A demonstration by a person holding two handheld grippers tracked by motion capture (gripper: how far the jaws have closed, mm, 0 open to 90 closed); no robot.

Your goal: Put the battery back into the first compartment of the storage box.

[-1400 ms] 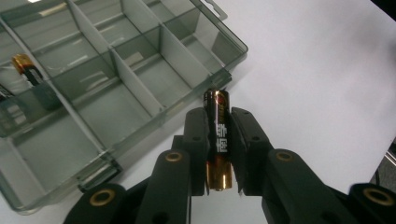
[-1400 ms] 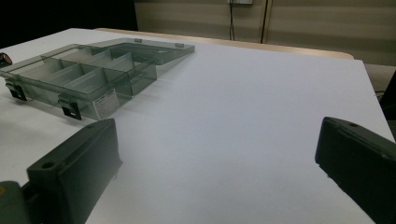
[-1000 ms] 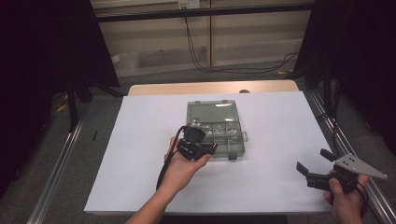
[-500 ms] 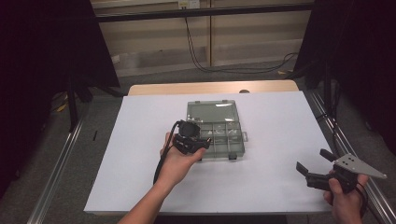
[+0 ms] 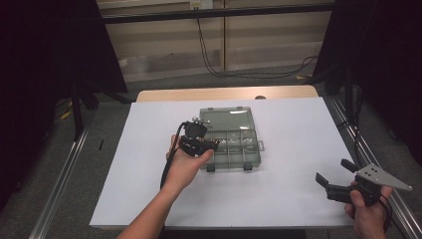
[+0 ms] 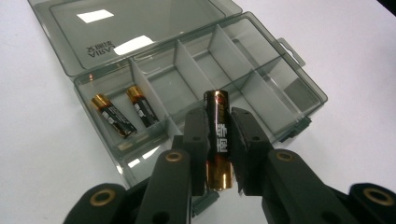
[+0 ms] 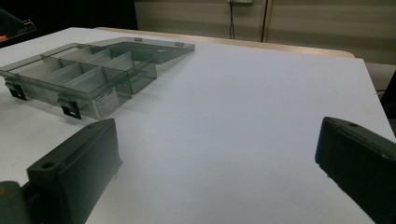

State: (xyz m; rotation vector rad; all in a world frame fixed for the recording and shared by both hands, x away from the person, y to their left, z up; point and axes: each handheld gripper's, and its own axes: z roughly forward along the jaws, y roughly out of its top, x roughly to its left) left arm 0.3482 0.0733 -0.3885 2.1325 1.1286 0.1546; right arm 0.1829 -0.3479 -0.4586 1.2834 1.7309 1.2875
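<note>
A smoky clear compartment box [image 5: 253, 160] lies open in the middle of the white table, its lid [image 5: 229, 119] flat behind it. In the left gripper view two gold-and-black batteries [image 6: 112, 114] lie in the box's [image 6: 299, 88] left end compartment. My left gripper [image 6: 219, 116] is shut on a third battery [image 6: 218, 140], held upright above the box's near edge. In the high view the left gripper [image 5: 210, 144] hovers at the box's front left corner. My right gripper [image 5: 332, 171] rests open near the table's front right corner, with nothing between its jaws [image 7: 217, 140].
The white table top [image 5: 149, 174] has free room left and right of the box [image 7: 88, 88]. Its wooden far edge [image 5: 224, 93] meets a grey floor with cables. Metal rails [image 5: 59, 179] run along both sides of the table.
My left hand with the battery has drifted a little to the left and away along the box's front left corner. The right hand has stayed put.
</note>
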